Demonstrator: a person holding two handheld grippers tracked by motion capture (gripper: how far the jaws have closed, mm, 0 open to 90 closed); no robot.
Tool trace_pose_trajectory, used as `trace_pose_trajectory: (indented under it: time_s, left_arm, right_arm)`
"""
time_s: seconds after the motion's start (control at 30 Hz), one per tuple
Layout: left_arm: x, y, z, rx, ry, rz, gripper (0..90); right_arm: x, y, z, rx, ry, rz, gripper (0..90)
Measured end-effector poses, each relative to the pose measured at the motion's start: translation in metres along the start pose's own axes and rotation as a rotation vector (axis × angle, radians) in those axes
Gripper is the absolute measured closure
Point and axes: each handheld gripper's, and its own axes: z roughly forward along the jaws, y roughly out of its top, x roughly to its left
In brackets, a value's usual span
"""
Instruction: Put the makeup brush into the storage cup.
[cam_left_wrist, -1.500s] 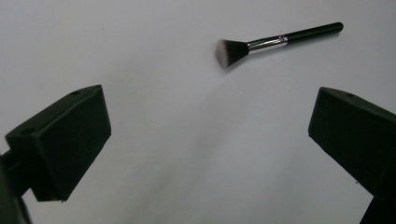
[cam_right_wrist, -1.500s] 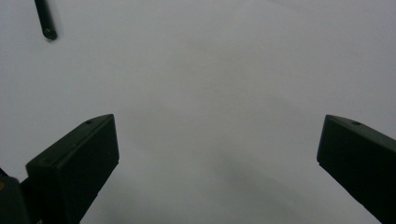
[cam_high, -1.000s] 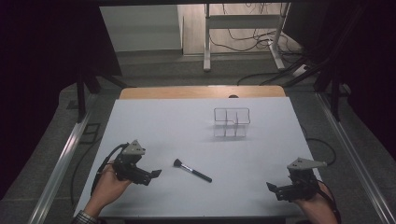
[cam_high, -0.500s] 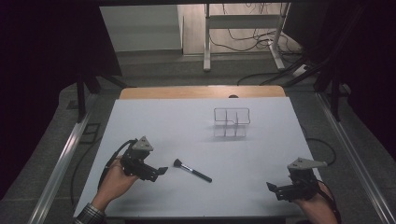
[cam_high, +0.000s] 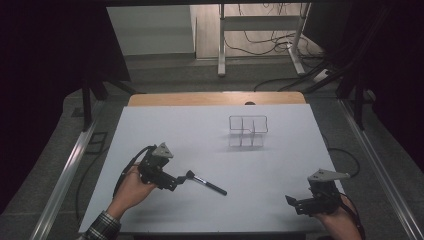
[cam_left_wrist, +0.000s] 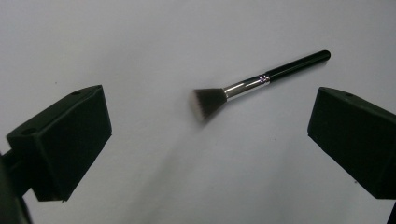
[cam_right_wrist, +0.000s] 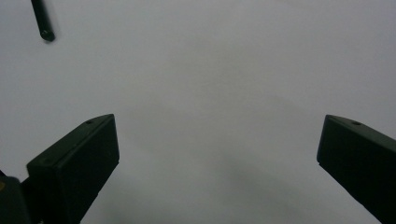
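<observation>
A makeup brush (cam_high: 206, 183) with a black handle, silver ferrule and dark bristles lies on the white table (cam_high: 200, 140), left of centre near the front. My left gripper (cam_high: 180, 179) is open just left of the bristle end. In the left gripper view the brush (cam_left_wrist: 261, 79) lies ahead of and between the wide-apart jaws of the left gripper (cam_left_wrist: 208, 114), not touching them. My right gripper (cam_high: 295, 202) rests open at the front right with nothing between its jaws. In the right gripper view, the right gripper (cam_right_wrist: 217, 135) faces bare table, and the brush handle tip (cam_right_wrist: 43, 21) shows at top left.
A clear compartmented organizer (cam_high: 247, 131) stands upright toward the back, right of centre. A wooden strip (cam_high: 215, 98) borders the table's far edge. Cables trail from both grippers, and metal rails run along both sides of the table.
My left gripper has moved right and slightly forward, closing on the brush's bristle end. The brush and the right gripper have stayed put.
</observation>
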Motion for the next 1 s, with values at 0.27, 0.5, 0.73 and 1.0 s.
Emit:
trace_pose_trajectory:
  time_s: [0.27,0.5,0.73,1.0]
  left_arm:
    - [-0.002,0.007,0.006,0.006,-0.011,0.004,0.0]
    - [-0.004,0.015,0.013,0.013,-0.015,0.008,0.0]
    - [-0.008,0.025,0.019,0.028,-0.023,0.031,0.0]
    - [-0.011,0.034,0.026,0.043,-0.033,0.055,0.0]
  right_arm:
    - [0.000,0.000,0.001,0.007,0.002,0.002,0.0]
    - [0.000,0.000,0.001,0.013,0.003,0.001,0.0]
    - [0.000,-0.001,0.002,0.018,0.006,0.004,0.0]
    - [0.000,-0.001,0.002,0.018,0.008,0.004,0.0]
